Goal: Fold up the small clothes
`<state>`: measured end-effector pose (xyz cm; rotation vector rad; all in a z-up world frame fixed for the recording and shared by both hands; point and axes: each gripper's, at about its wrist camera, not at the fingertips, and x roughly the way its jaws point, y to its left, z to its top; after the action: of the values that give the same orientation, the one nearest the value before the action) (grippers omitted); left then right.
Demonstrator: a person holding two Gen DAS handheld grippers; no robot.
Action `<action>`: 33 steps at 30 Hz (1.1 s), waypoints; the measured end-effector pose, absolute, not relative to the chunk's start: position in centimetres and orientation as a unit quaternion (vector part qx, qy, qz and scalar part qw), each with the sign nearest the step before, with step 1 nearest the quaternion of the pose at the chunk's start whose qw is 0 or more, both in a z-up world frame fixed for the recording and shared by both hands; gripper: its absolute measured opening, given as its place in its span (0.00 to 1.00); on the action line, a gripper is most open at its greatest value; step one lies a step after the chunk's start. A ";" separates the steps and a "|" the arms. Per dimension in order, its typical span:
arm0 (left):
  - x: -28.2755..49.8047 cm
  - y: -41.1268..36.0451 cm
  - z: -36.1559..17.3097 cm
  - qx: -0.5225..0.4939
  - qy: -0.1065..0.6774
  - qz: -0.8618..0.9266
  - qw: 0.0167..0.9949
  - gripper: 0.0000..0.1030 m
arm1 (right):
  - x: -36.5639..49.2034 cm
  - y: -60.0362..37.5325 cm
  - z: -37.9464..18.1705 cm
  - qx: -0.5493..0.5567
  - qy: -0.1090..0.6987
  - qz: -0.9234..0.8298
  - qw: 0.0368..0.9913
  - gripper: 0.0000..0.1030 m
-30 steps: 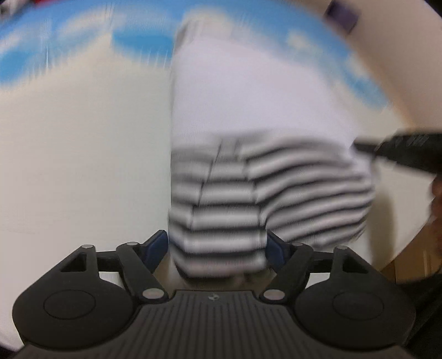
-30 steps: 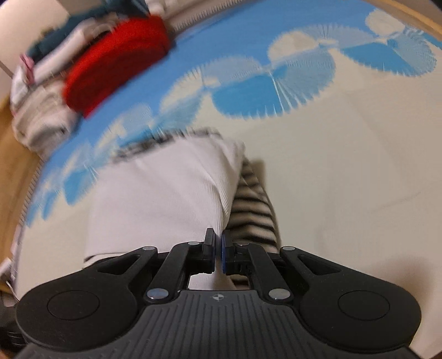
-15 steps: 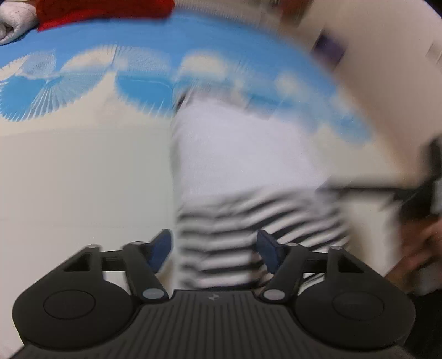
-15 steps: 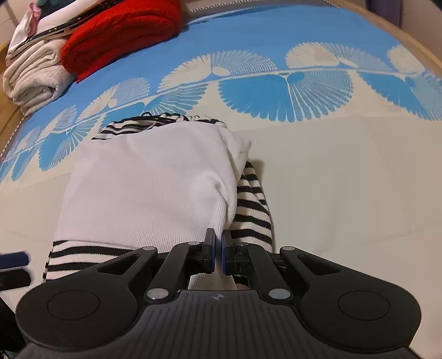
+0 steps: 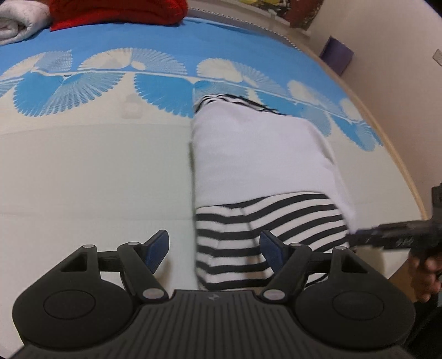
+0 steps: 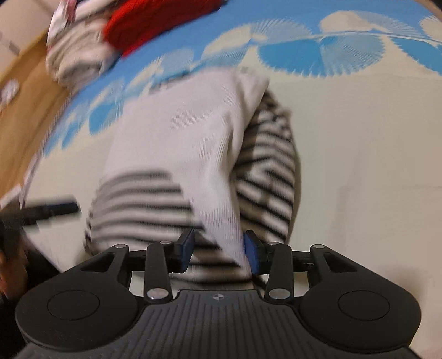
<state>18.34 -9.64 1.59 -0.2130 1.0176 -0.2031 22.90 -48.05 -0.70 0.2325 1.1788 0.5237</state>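
No containers in view. The folded garment [image 5: 257, 171] lies flat on the bed [image 5: 91, 176], a cream cover with a blue fan-print band.

Left gripper [image 5: 214, 248]: jaws wide and opening, pads clear of the cloth. The garment's near striped end sits between the jaws, off-centre toward the right one; bare bed cover lies ahead of the left one. The rest of the garment runs straight ahead of the jaws.

Garment look: white ribbed panel on top, black-and-white striped layer showing at the near end, along the right side, and as a thin edge at the far end. Left edge straight; the fold looks narrow and long.

Right gripper [image 6: 218, 250]: jaws opening, narrow gap, a white fold and some striped fabric between them. View is motion-blurred, so contact of the pads with the cloth cannot be told for sure.

Far beyond the jaws, up-left: red knit [image 5: 116, 11] and a pale rolled towel [image 5: 19, 20].
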 end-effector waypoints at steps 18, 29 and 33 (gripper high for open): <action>19.9 -12.5 -1.0 -0.025 0.547 -0.131 0.826 0.82 | 22.1 -49.7 -0.8 0.122 0.571 0.210 0.784 0.09; 24.6 -5.9 8.7 -0.019 0.474 -0.159 0.866 0.82 | 28.7 -49.6 2.1 0.250 0.460 0.127 0.842 0.48; 26.6 -5.0 9.7 -0.025 0.445 -0.173 0.878 0.82 | 31.9 -48.7 0.7 0.295 0.470 0.075 0.829 0.49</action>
<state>26.56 -4.96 9.71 -0.0516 0.9280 -0.3608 31.86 -48.66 0.68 0.6253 0.9969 0.1589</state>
